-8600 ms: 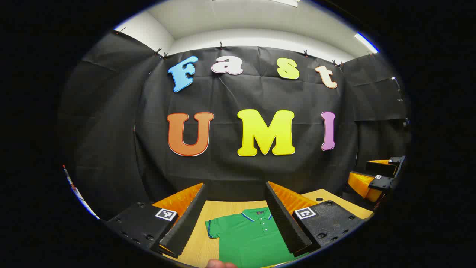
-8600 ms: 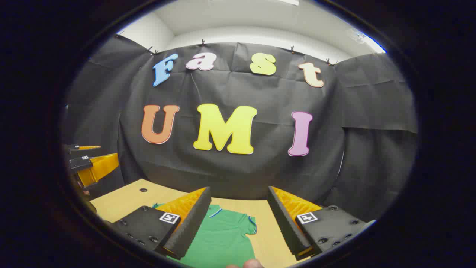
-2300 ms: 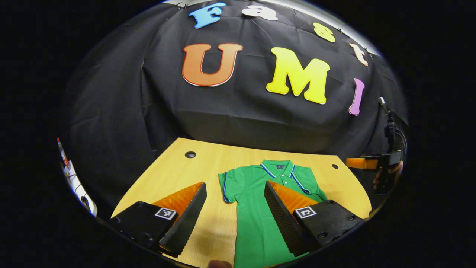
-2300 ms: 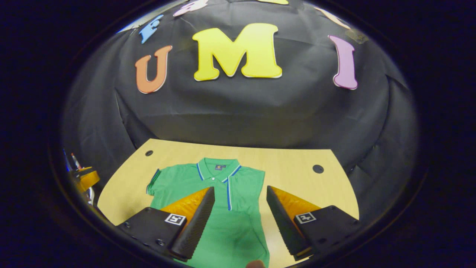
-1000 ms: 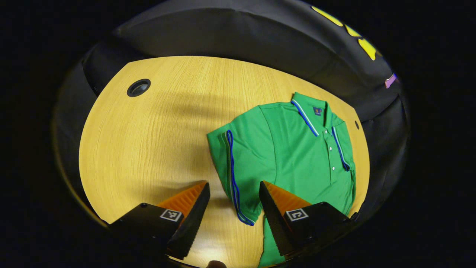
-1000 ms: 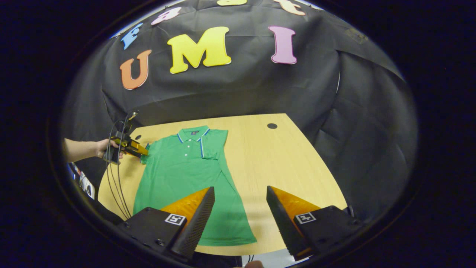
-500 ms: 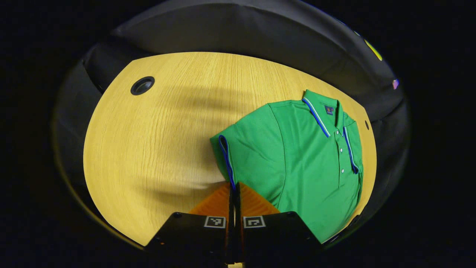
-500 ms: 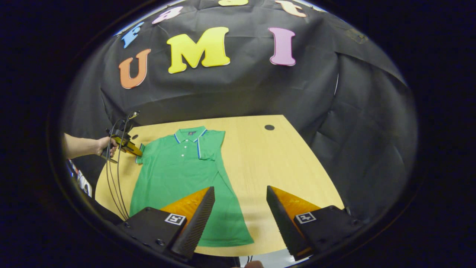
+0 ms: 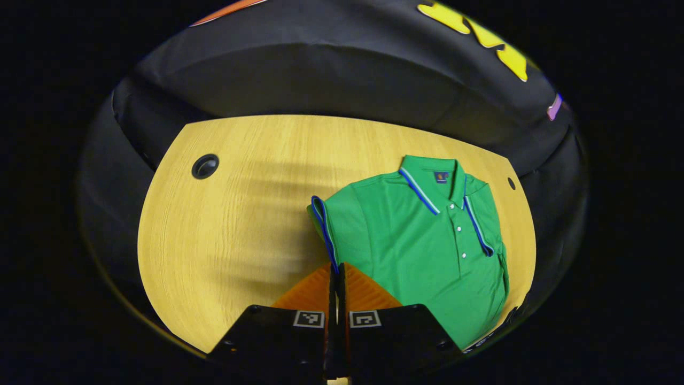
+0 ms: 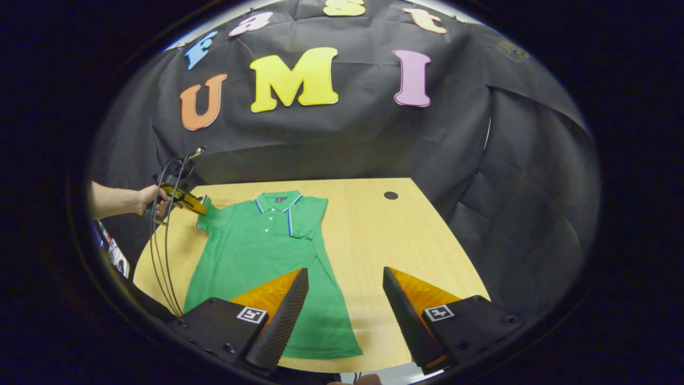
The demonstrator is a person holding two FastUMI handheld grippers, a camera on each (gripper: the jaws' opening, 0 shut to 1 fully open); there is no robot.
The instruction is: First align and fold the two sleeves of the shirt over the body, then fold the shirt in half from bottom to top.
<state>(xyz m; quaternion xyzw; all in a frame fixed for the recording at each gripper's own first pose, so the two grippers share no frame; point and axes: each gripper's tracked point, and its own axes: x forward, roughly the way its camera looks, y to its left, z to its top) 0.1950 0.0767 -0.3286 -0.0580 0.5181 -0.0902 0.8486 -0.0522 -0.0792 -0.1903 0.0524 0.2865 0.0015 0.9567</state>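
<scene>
A green polo shirt (image 9: 427, 240) with blue trim lies face up on the wooden table (image 9: 240, 214), collar toward the wall. My left gripper (image 9: 336, 270) is shut on the lower end of the blue-trimmed cuff of one sleeve (image 9: 322, 222), which stands slightly raised. In the right gripper view the shirt (image 10: 251, 262) lies to the left, its other sleeve (image 10: 309, 216) folded onto the body. There the left gripper (image 10: 184, 200), held by a hand (image 10: 149, 200), pinches the raised sleeve. My right gripper (image 10: 344, 274) hangs open above the shirt's lower right part, holding nothing.
The table has a round cable hole (image 9: 205, 166) at one far corner and another (image 10: 390, 195) at the other. Cables (image 10: 160, 256) hang from the left gripper past the table's left edge. Bare tabletop (image 10: 406, 240) lies right of the shirt. Black cloth closes the back.
A second ago my left gripper stood open around the sleeve cuff; it has shut on it and drawn it up and toward the body. The right gripper has stayed open, shifting slightly.
</scene>
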